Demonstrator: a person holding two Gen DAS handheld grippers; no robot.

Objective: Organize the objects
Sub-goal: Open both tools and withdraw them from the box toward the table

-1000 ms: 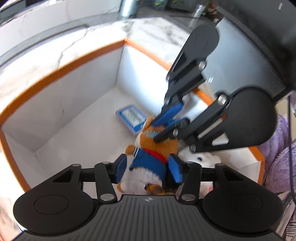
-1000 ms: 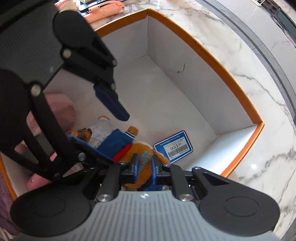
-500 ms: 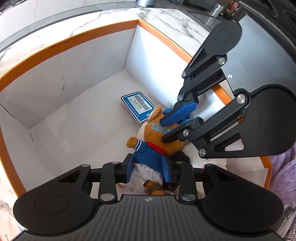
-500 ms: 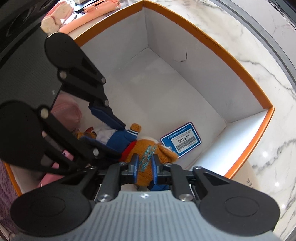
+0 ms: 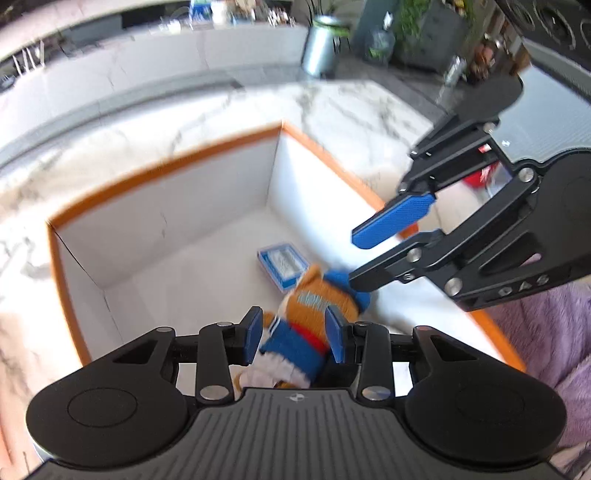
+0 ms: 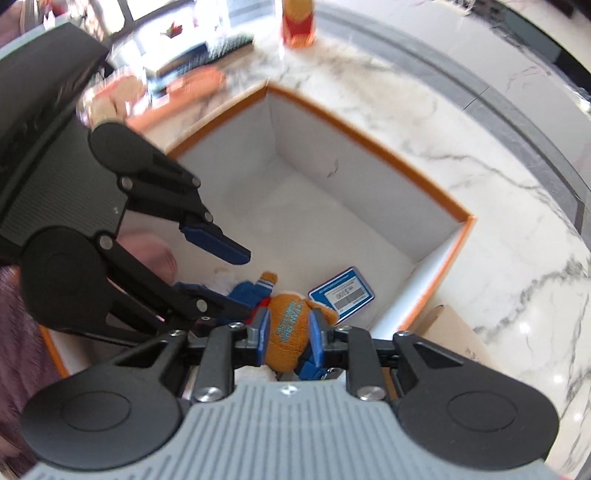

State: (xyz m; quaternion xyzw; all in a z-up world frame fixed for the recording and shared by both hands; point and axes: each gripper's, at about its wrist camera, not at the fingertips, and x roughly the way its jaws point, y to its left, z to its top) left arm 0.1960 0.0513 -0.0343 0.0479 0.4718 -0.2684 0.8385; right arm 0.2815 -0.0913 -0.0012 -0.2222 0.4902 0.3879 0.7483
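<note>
We see both grippers now higher above box (image 5: 166,177) than before. Right gripper (image 6: 286,338) opening around plush toy (image 6: 286,325) head; left gripper (image 5: 295,338) opening, toy body between pads.

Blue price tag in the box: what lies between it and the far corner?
Nothing: only bare white floor of the box, clearest in the right wrist view.

Marble counter (image 6: 498,206) w/ orange-rimmed box (image 6: 373,140), red-yellow container (image 6: 297,22).
</note>
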